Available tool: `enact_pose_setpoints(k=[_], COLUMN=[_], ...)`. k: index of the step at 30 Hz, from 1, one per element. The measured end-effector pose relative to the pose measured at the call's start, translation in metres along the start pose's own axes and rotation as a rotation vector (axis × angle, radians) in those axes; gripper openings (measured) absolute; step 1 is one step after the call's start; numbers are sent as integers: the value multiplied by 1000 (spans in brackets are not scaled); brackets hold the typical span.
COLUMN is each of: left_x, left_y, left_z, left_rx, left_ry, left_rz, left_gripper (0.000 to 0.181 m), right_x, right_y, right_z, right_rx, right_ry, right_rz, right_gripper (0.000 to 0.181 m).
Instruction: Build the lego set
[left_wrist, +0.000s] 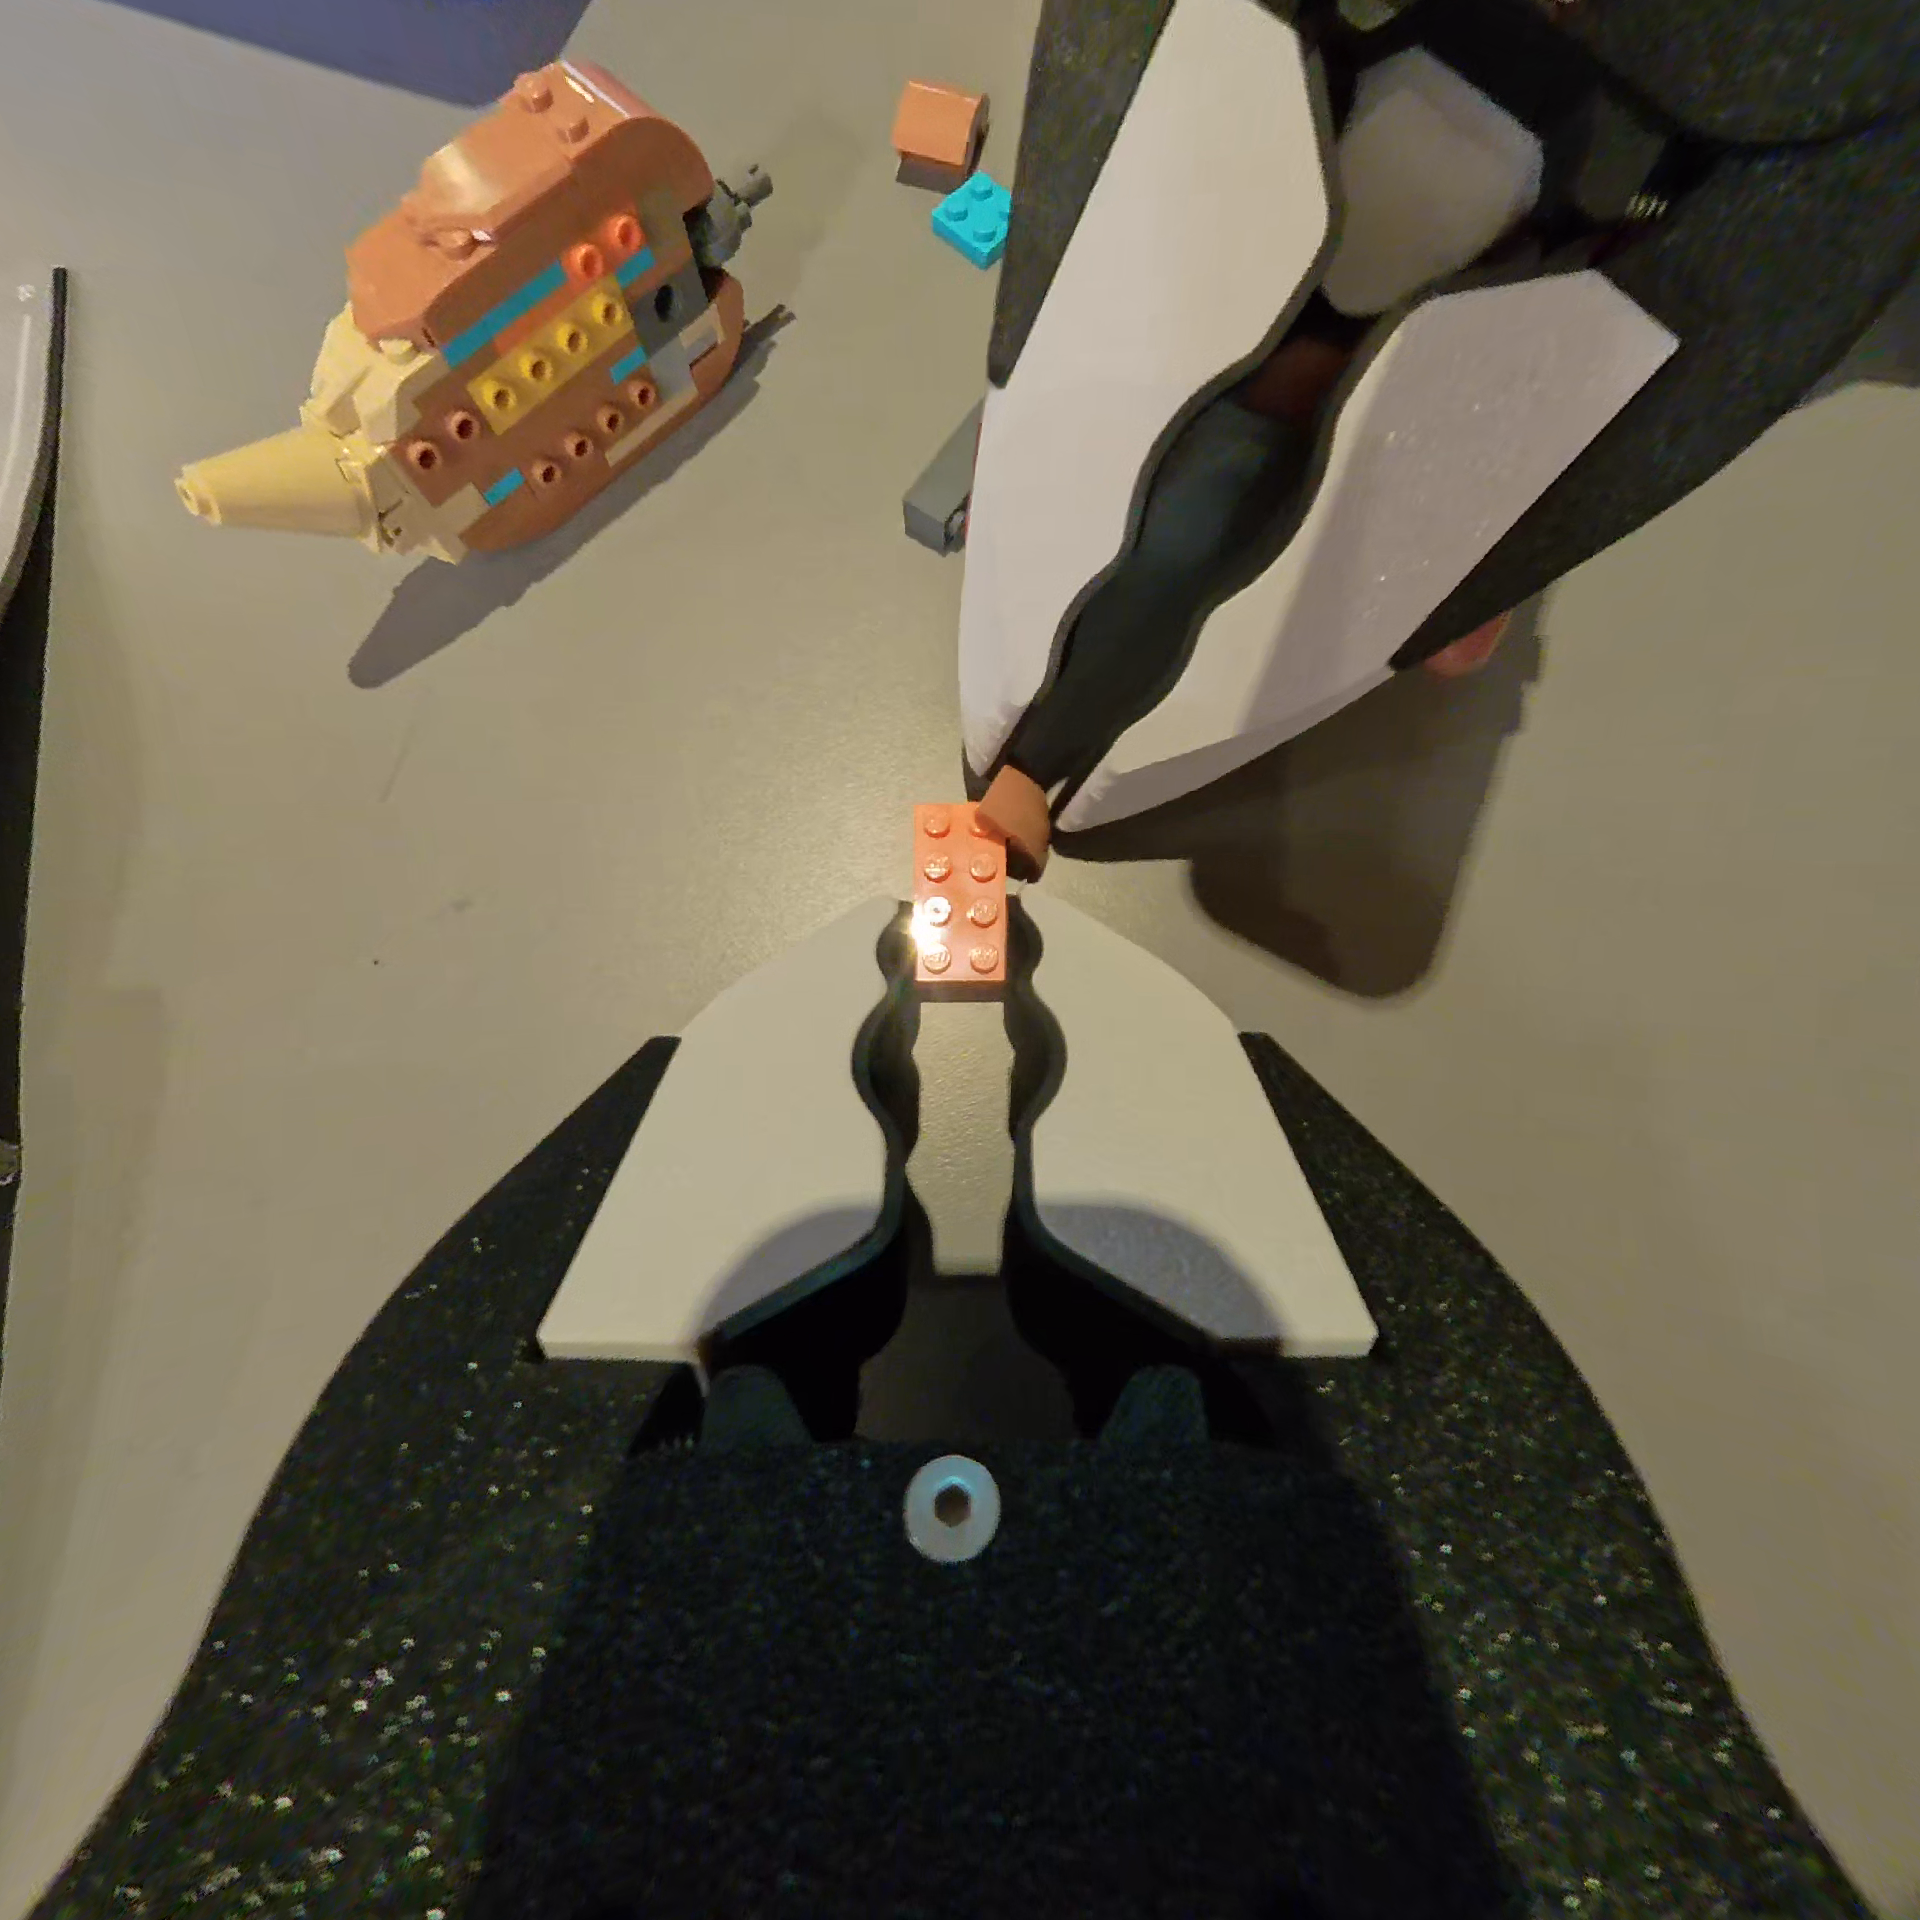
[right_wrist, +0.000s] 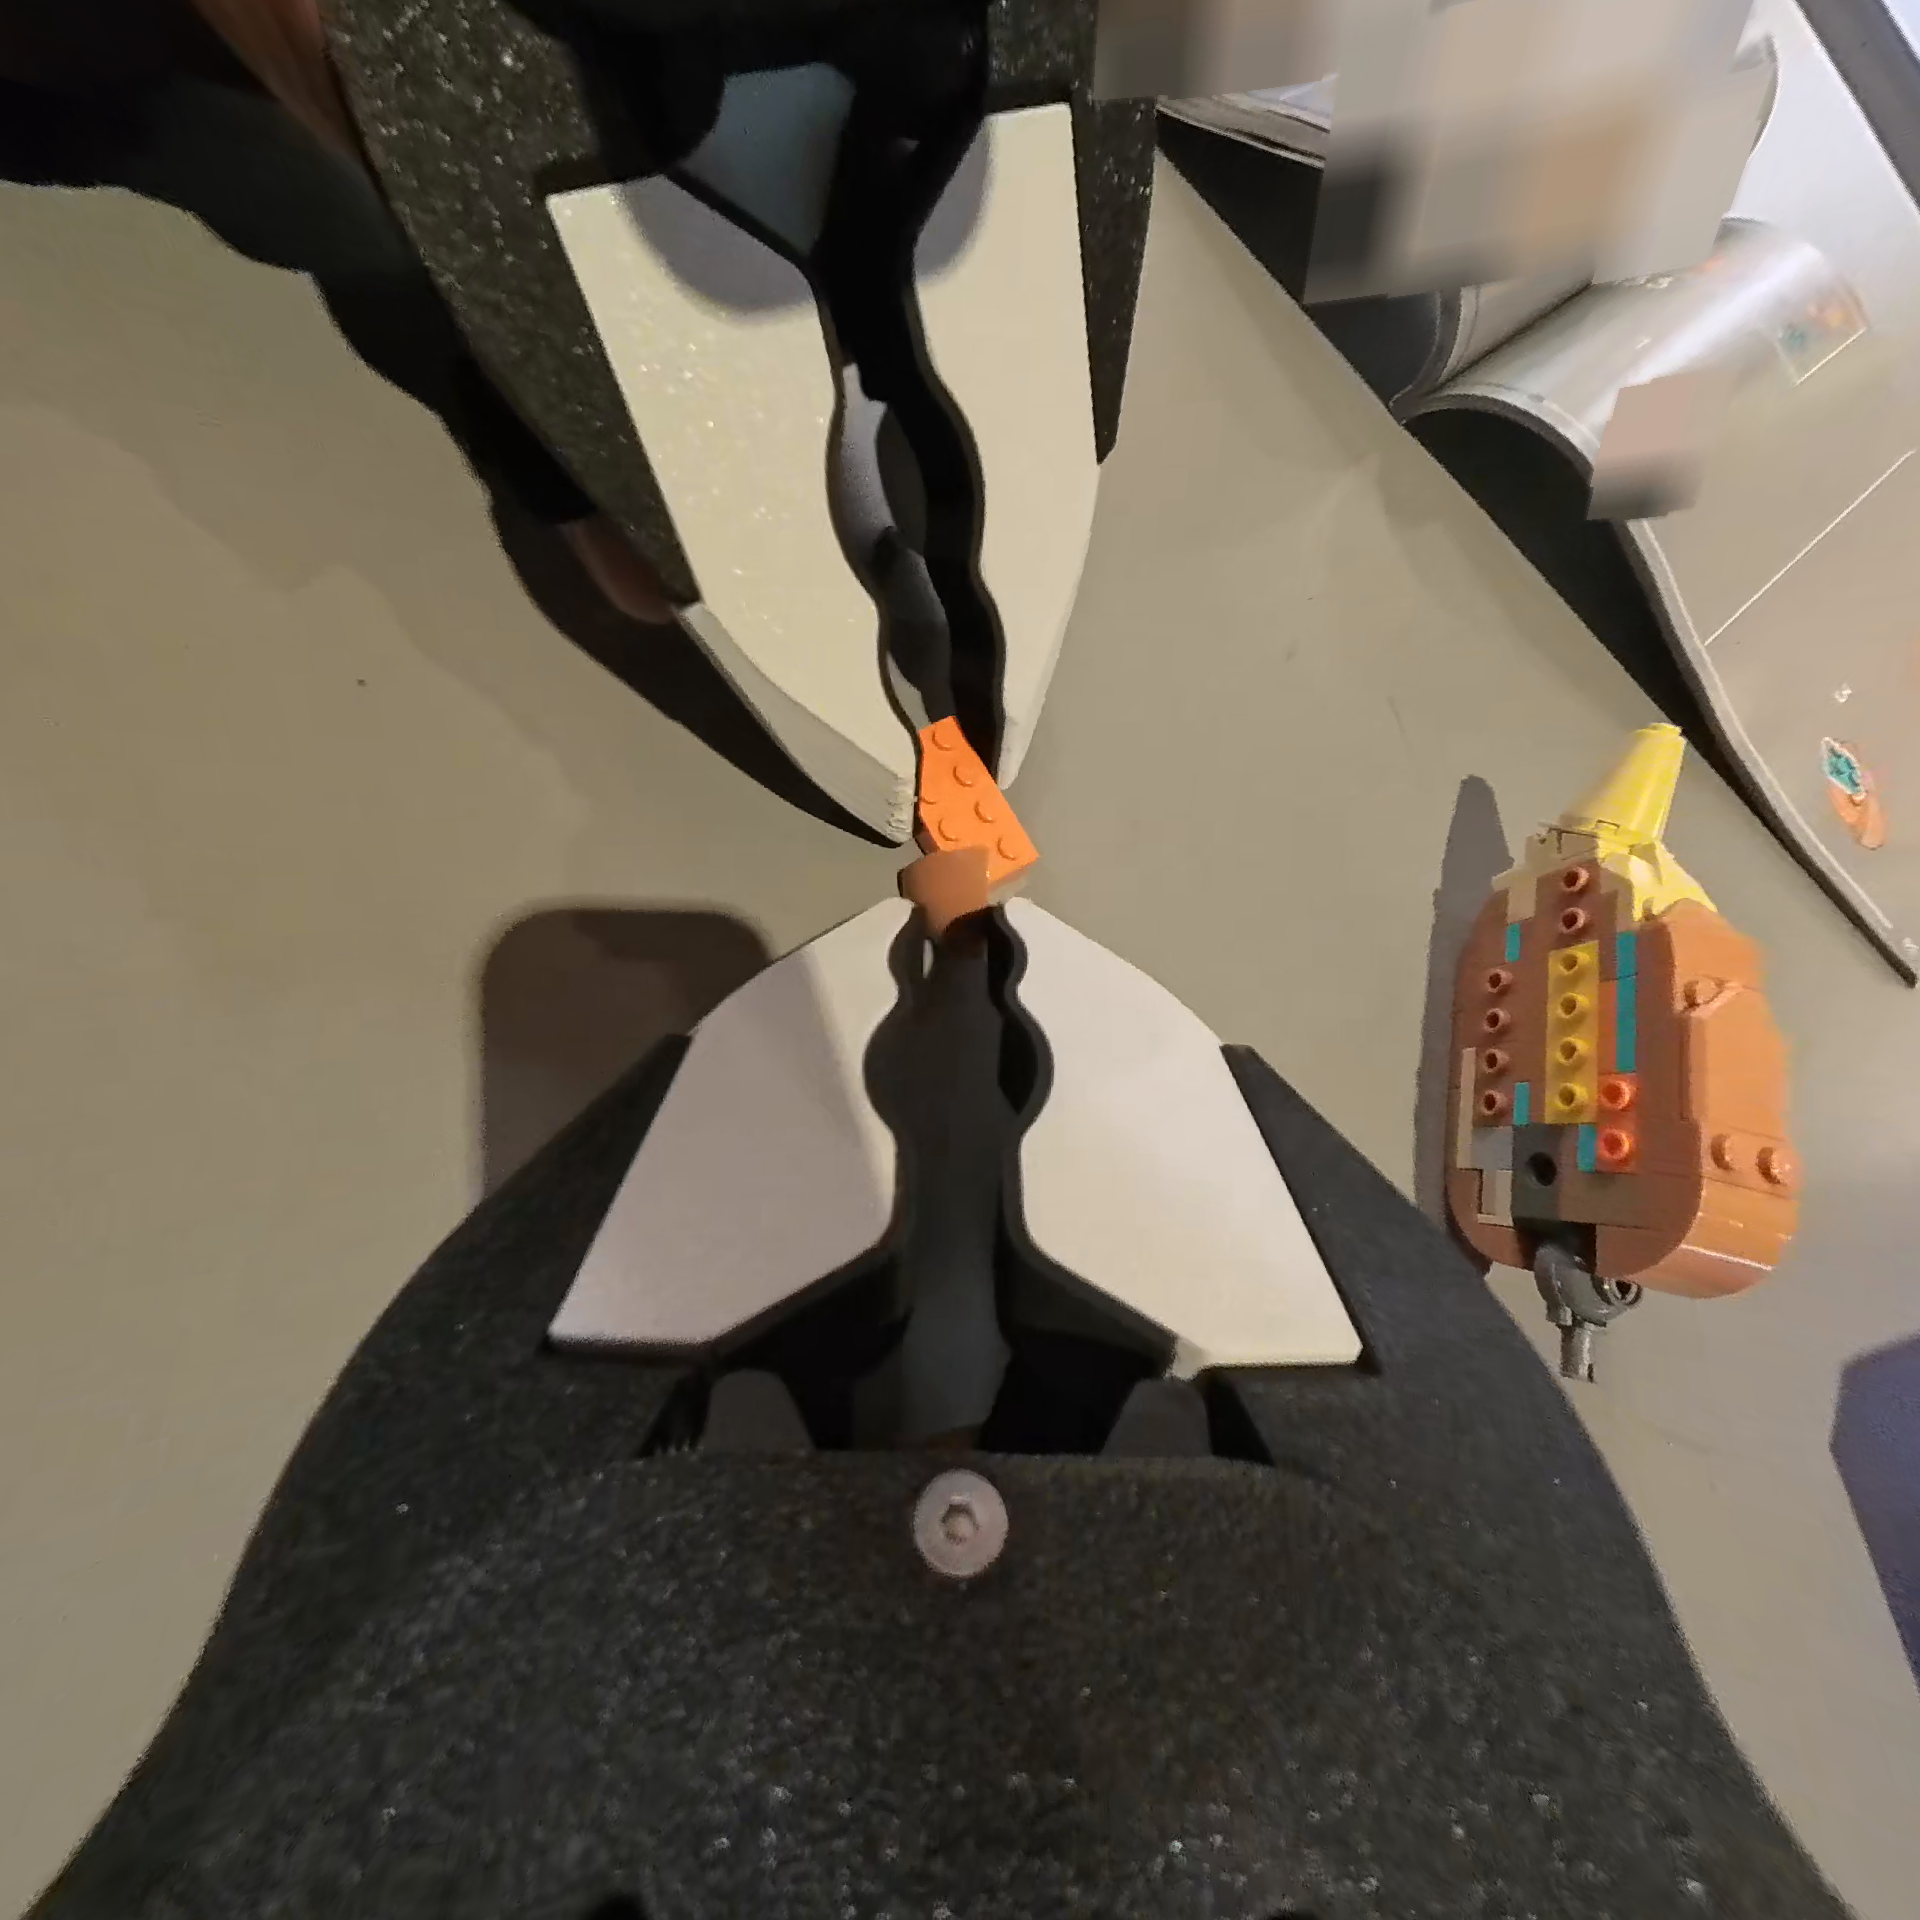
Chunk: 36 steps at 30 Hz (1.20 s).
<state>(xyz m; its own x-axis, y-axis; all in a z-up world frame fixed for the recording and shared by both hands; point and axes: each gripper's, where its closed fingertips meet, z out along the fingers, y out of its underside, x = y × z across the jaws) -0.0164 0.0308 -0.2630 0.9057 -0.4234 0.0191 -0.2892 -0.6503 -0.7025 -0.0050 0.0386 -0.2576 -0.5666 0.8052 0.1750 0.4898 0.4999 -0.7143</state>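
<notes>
My left gripper (left_wrist: 961, 940) is shut on an orange two-by-four plate (left_wrist: 961, 894), studs up, held above the grey table. My right gripper (left_wrist: 1029, 795) comes in from the upper right and is shut on a small brown curved piece (left_wrist: 1020, 831), which touches the plate's far right corner. In the right wrist view my right gripper (right_wrist: 951, 920) holds the brown piece (right_wrist: 943, 883) against the end of the orange plate (right_wrist: 966, 805), and the left gripper (right_wrist: 961, 774) faces it from above. The partly built brown and tan model (left_wrist: 520, 343) lies on its side, apart from both grippers.
A loose brown brick (left_wrist: 940, 125), a cyan two-by-two plate (left_wrist: 971, 220) and a grey piece (left_wrist: 935, 499) lie beyond the right gripper. The model also shows in the right wrist view (right_wrist: 1621, 1081), with an open instruction booklet (right_wrist: 1766, 582) behind it. Only a small space, under 4 cm, lies between the two pairs of fingers. The loose brown brick (left_wrist: 940, 125) is about equally far from each gripper, around 15 cm.
</notes>
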Motion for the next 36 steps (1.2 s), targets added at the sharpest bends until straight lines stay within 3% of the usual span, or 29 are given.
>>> enact_pose_setpoints(k=[9, 36], left_x=[6, 9], left_y=[0, -3], left_z=[0, -4], left_rx=[8, 45], left_ry=[39, 119], left_rz=[47, -23], left_gripper=[16, 16], right_x=[-5, -2], right_y=[0, -6], right_z=[-2, -9], right_rx=[11, 78], right_ry=[-81, -80], right_rz=[33, 51], right_gripper=[12, 14])
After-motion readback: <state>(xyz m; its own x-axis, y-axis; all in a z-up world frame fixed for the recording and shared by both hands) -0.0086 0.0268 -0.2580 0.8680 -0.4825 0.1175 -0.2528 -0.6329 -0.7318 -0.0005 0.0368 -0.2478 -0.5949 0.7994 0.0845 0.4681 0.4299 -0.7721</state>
